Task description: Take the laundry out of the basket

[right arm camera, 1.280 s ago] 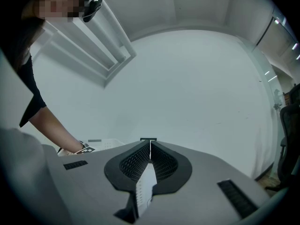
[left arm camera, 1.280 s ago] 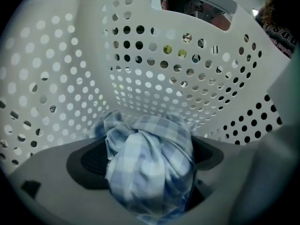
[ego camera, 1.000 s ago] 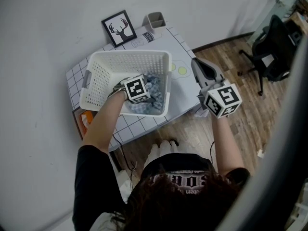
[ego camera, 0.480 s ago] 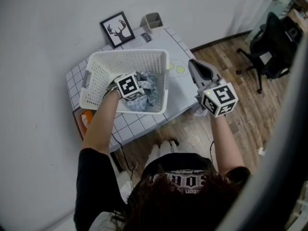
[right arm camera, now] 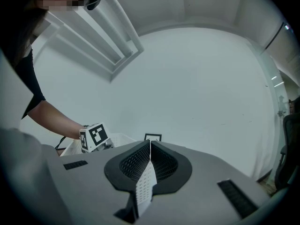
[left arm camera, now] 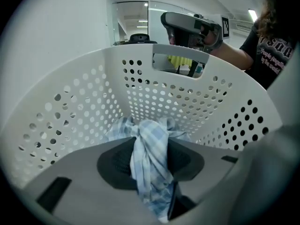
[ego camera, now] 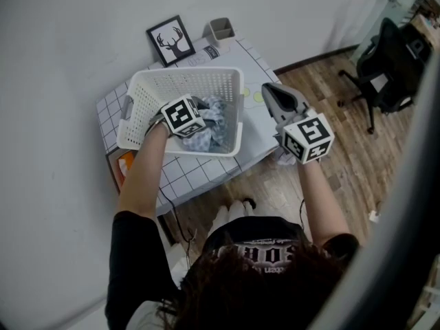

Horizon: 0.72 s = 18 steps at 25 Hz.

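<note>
Inside the basket (left arm camera: pixel 154 88), left gripper (left arm camera: pixel 149 146) jaws, just closing, pinch checked cloth (left arm camera: pixel 147 170) (hidden from head view).

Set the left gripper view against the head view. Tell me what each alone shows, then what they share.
Left gripper view only: how the left gripper grips. Its jaws have just been closing and pinch the blue checked cloth. Head view only: the deer picture, grey cup, gridded table and office chair. Both: the white basket, the cloth and the right gripper.
</note>
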Tool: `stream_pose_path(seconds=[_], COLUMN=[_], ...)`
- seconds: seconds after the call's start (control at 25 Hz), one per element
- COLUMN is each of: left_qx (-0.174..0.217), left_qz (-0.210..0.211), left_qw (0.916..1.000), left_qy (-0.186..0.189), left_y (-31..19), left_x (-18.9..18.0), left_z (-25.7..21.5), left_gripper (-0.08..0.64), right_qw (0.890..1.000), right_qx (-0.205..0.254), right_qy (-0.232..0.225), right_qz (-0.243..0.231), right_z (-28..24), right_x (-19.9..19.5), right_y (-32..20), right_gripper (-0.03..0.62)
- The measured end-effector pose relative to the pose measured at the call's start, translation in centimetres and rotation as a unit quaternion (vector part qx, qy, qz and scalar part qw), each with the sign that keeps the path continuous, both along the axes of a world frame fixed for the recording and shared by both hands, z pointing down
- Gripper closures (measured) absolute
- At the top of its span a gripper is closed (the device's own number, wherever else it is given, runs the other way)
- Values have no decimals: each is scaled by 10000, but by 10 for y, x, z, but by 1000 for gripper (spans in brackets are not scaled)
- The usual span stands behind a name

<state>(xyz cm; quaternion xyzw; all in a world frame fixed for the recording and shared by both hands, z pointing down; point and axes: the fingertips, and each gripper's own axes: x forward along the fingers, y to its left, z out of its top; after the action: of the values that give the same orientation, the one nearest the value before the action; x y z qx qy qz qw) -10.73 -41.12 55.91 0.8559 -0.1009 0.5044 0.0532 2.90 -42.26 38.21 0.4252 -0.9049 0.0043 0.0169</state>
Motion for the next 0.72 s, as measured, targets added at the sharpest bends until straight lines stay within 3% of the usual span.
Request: stream_pose_path(seconds=[0.4, 0.72], left_qx=[338, 709], left_qz=[-552, -1137], left_qw=[9978, 9882], left_qy=[146, 737], left_y=[-8, -11], left_x=[-7, -1], left_z=[-35, -79], left_gripper=[408, 408], right_qw=[9999, 9998], right_qx=[69, 78], right_qy=[66, 127], right_qz=[-85, -138], right_z=[-6, -10], right_x=[-14, -23], right_y=[11, 23], right_gripper=[563, 563])
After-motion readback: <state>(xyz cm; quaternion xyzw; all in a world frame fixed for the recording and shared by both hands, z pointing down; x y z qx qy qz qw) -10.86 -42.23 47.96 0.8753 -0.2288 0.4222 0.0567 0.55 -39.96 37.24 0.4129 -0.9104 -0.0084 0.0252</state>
